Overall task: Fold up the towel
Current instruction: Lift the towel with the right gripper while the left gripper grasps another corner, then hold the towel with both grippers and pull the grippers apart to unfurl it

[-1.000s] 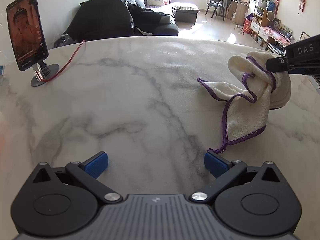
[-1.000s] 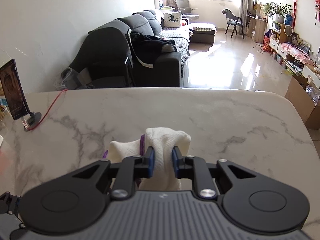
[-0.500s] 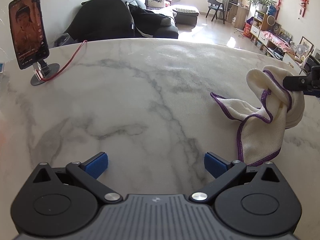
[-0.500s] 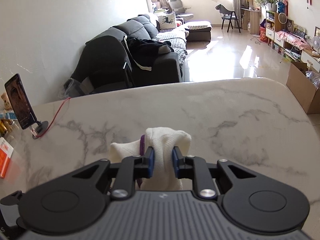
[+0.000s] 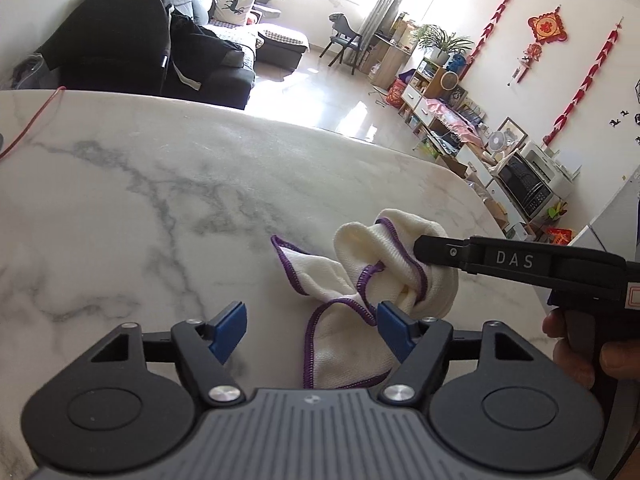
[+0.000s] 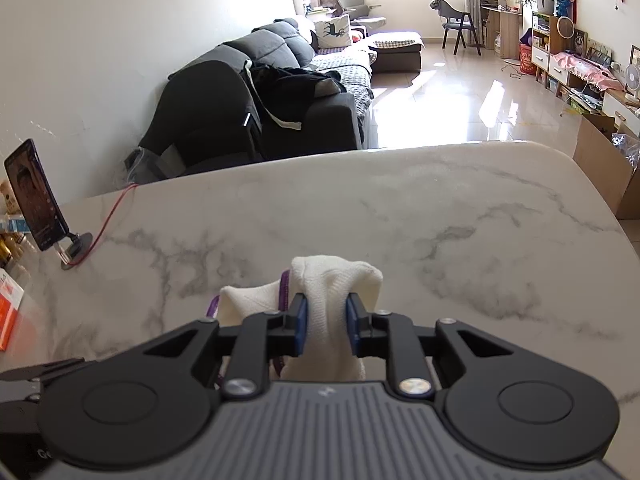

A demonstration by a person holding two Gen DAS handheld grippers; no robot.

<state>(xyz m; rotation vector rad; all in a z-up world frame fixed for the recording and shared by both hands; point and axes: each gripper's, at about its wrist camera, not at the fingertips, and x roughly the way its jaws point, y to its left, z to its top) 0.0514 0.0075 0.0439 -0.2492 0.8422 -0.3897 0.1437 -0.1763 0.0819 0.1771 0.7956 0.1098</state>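
Towel (image 5: 400, 264), soft, light and limp, hangs bunched from my clenched right gripper (image 6: 323, 318) over the worktop (image 5: 160, 200); my spread-wide left gripper (image 5: 310, 326) should pinch its purple-hemmed corner nearest itself.

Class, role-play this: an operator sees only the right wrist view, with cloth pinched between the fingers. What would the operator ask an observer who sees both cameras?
Operator: How much towel hangs beyond my grip?
Observer: The towel is bunched at the right gripper, and its lower part trails onto the marble table.
Operator: Where is the left gripper?
Observer: The left gripper is open, with a purple-edged corner between its fingers.
Operator: Is it touching the cloth?
Observer: Its right pad overlaps the towel; contact is unclear.
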